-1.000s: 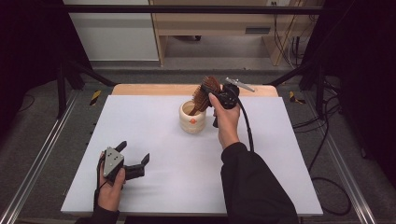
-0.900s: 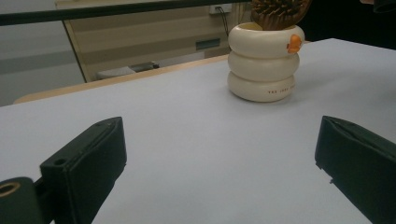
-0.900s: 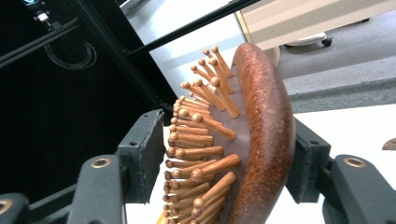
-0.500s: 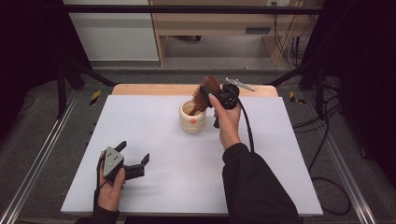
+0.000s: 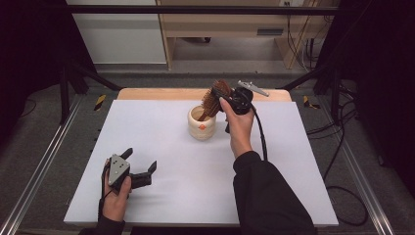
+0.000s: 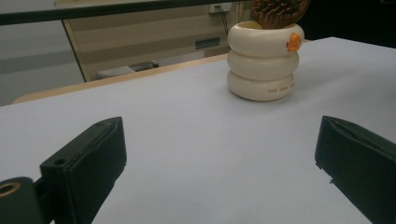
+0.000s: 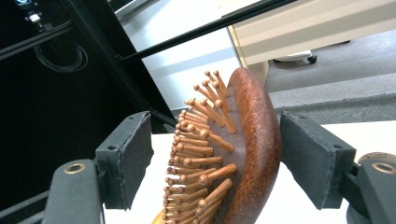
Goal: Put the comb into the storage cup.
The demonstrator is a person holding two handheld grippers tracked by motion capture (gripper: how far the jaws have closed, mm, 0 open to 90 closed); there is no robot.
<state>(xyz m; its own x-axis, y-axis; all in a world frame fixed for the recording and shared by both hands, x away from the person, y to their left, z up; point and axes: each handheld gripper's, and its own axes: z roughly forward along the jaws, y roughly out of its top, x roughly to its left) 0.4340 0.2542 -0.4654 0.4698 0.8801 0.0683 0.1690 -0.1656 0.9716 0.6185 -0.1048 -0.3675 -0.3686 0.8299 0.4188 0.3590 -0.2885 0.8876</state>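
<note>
A brown wooden hairbrush stands handle-down in a cream ringed cup with an orange mark, at the far middle of the white table. My right gripper is up at the brush head. In the right gripper view the brush sits between the jaws of that gripper, which have just been opening; the pads stand off it. My left gripper rests open at the front left, holding nothing. The left gripper faces the cup and brush from a distance.
A wooden strip edges the table's far side. Metal frame rails run along the left, and black cables trail on the floor at the right. A wooden cabinet stands behind.
</note>
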